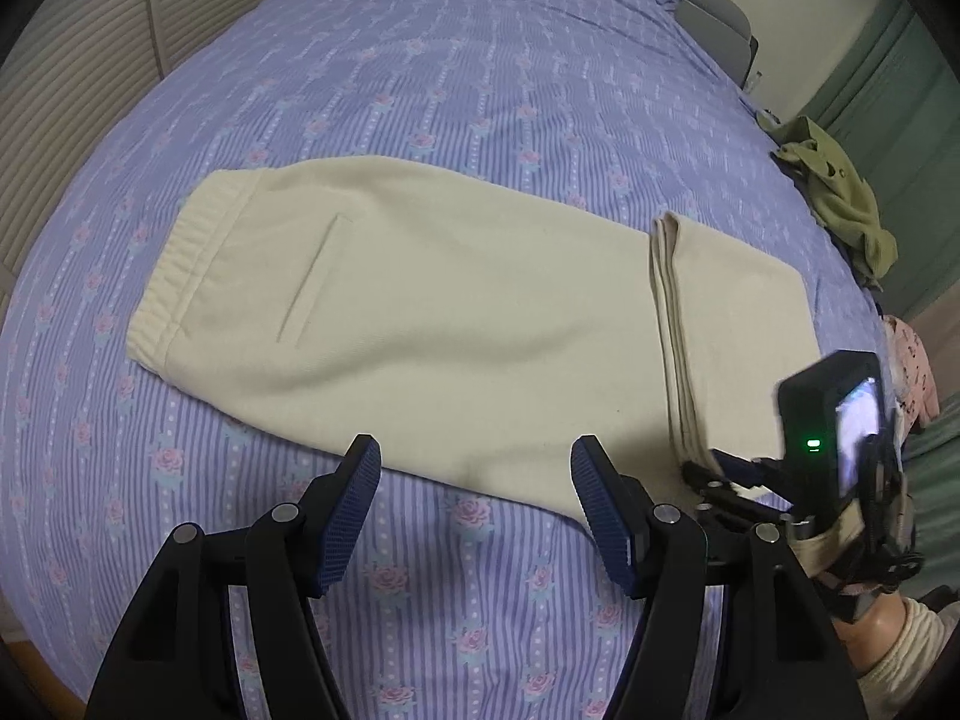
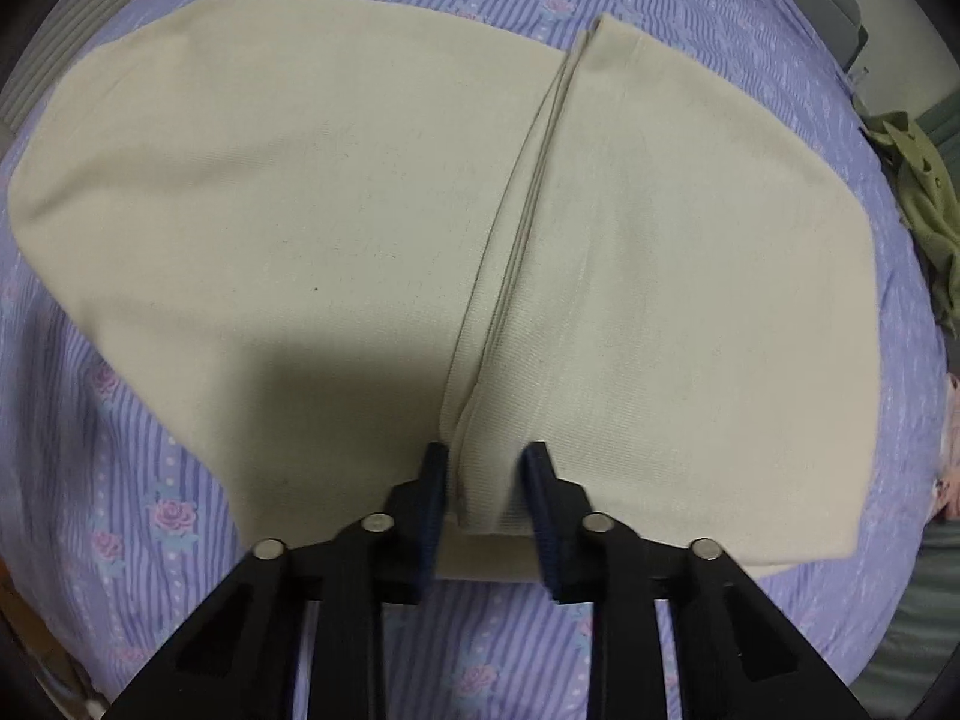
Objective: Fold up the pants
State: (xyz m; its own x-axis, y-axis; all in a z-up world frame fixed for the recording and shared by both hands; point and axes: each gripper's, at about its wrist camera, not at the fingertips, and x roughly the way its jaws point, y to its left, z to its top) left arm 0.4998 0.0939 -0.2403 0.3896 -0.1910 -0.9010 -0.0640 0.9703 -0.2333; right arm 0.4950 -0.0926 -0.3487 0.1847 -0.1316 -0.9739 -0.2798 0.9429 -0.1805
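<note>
Cream pants lie flat on the bed, waistband at the left, leg ends folded back over at the right. My left gripper is open and empty, just above the pants' near edge. My right gripper sits at the near corner of the folded-over leg ends, its jaws partly open on either side of the cloth edge. It shows in the left wrist view at the fold's near end. The folded flap spreads to the right.
The bed has a purple striped floral sheet. An olive green garment lies at the bed's right edge, a pink patterned cloth below it. A slatted wardrobe door is at the left, a green door at the right.
</note>
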